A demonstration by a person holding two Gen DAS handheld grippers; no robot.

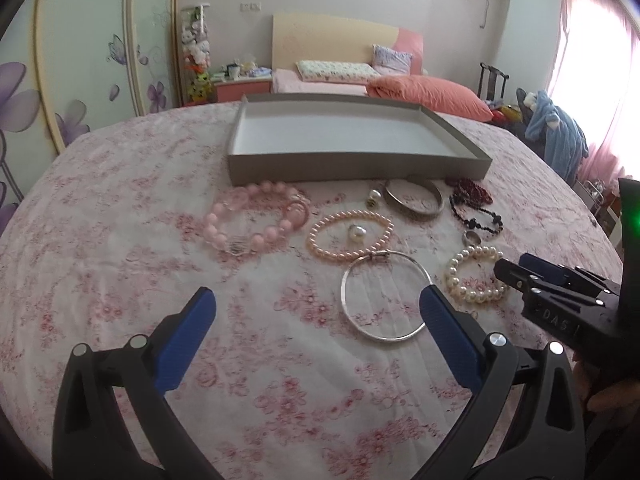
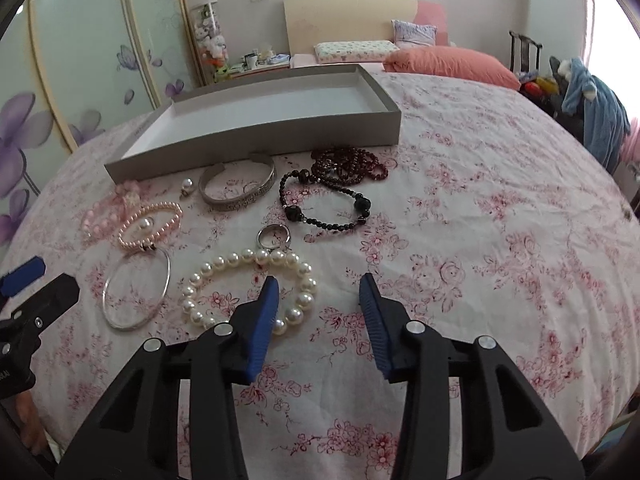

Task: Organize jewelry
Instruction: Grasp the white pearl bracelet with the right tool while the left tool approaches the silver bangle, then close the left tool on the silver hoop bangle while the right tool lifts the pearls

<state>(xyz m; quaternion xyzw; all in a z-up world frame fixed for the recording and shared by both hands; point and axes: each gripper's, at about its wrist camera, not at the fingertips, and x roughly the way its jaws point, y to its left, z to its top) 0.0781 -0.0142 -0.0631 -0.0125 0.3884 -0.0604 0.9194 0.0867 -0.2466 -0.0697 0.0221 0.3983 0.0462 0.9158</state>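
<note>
Currently: nothing in shallow grey cardboard tray (image 2: 256,136) | both grippers wide open, empty: left gripper (image 1: 318,310), right gripper (image 2: 318,292) | next, likely: right closes on white pearl bead bracelet (image 2: 208,270) beside its left finger.

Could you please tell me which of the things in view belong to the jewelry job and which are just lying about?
Belongs to the job:
tray
pink bead bracelet
peach pearl bracelet
silver cuff
thin bangle
white pearl bracelet
black bead bracelet
dark red beads
ring

Just lying about:
pillows
blue garment
plush toys
</note>
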